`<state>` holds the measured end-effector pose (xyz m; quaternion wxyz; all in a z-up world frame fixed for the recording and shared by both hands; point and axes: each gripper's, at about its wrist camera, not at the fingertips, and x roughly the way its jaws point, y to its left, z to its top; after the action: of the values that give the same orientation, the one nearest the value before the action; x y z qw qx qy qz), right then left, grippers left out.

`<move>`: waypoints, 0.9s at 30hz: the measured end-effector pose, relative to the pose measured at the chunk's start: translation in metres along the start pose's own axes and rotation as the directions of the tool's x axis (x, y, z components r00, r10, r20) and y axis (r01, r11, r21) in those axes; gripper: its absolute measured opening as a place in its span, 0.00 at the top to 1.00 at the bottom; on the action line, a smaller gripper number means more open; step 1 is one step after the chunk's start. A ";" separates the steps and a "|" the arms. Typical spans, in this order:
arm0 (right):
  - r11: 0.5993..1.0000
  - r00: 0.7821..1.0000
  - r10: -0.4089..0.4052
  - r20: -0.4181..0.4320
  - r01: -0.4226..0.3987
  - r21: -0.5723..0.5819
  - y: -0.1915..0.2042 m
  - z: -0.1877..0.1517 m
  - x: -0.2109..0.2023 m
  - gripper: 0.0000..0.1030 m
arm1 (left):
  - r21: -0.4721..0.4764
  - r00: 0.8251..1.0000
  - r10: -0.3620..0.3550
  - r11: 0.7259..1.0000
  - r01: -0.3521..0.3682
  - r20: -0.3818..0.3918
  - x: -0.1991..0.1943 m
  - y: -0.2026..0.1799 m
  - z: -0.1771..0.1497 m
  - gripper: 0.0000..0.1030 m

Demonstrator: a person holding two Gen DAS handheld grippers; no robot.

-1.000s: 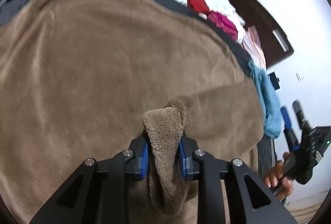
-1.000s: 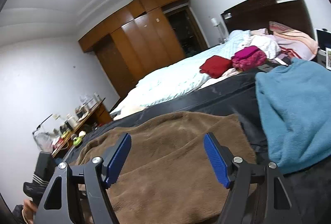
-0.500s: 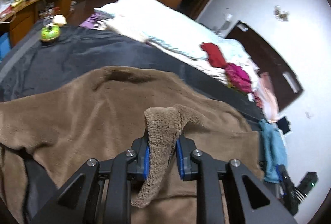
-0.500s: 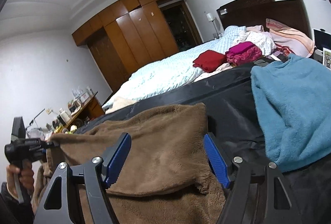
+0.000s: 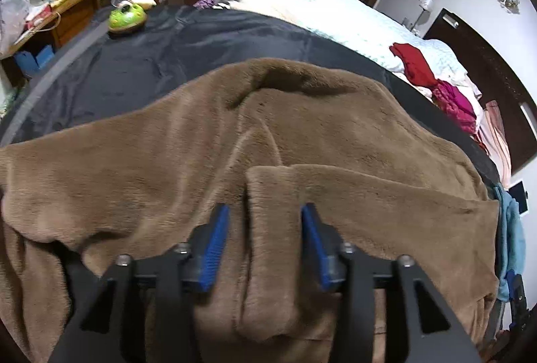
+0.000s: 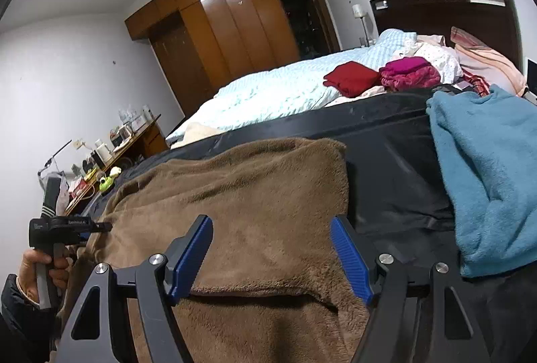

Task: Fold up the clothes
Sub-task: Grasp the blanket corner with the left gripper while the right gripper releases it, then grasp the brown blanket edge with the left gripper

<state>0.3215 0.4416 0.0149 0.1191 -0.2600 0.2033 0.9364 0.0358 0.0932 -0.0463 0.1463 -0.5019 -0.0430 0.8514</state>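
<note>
Left gripper (image 5: 265,240): black angular frame with triangular cut-outs, silver screws, ribbed blue pads on the fingers (image 5: 214,249). Right gripper (image 6: 272,257): same build, blue-padded fingers (image 6: 350,257). Hand (image 6: 40,269) at 9 o'clock wears a dark sleeve.

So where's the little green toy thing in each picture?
Left wrist view: the green toy sits upper left, on the dark cover beyond the brown blanket.
Right wrist view: the same toy is small at the left edge, just past the blanket's far left corner.
Shared landmark: the red folded clothes on the white bedding.
</note>
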 end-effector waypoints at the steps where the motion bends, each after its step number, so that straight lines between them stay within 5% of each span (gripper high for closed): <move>1: 1.000 1.000 0.003 -0.005 -0.003 -0.003 0.001 0.000 0.001 0.28 | 0.001 1.000 0.006 1.000 -0.006 0.011 -0.004 0.001 -0.001 0.43; 5: 0.999 0.999 0.018 -0.027 -0.019 -0.028 0.008 -0.002 0.004 0.28 | 0.029 0.997 0.015 0.999 -0.017 0.071 -0.026 -0.005 -0.008 0.37; 12: 0.988 0.989 0.075 -0.128 -0.091 -0.126 0.032 -0.013 0.020 0.27 | 0.154 0.989 -0.130 0.981 0.118 0.067 -0.034 -0.039 -0.032 0.29; 18: 0.978 0.966 0.043 -0.254 -0.093 -0.187 0.044 -0.029 0.046 0.26 | 0.156 0.998 -0.062 0.986 0.061 0.000 0.003 -0.047 -0.039 0.29; 27: 0.946 0.945 -0.046 -0.324 -0.063 -0.319 0.064 -0.042 0.060 0.05 | 0.098 0.994 -0.114 0.989 0.113 0.001 -0.012 -0.037 -0.048 0.29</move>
<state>0.2688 0.3734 -0.0302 0.0350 -0.4268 0.0642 0.9014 0.0904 0.1213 -0.0518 0.2188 -0.4881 -0.0304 0.8444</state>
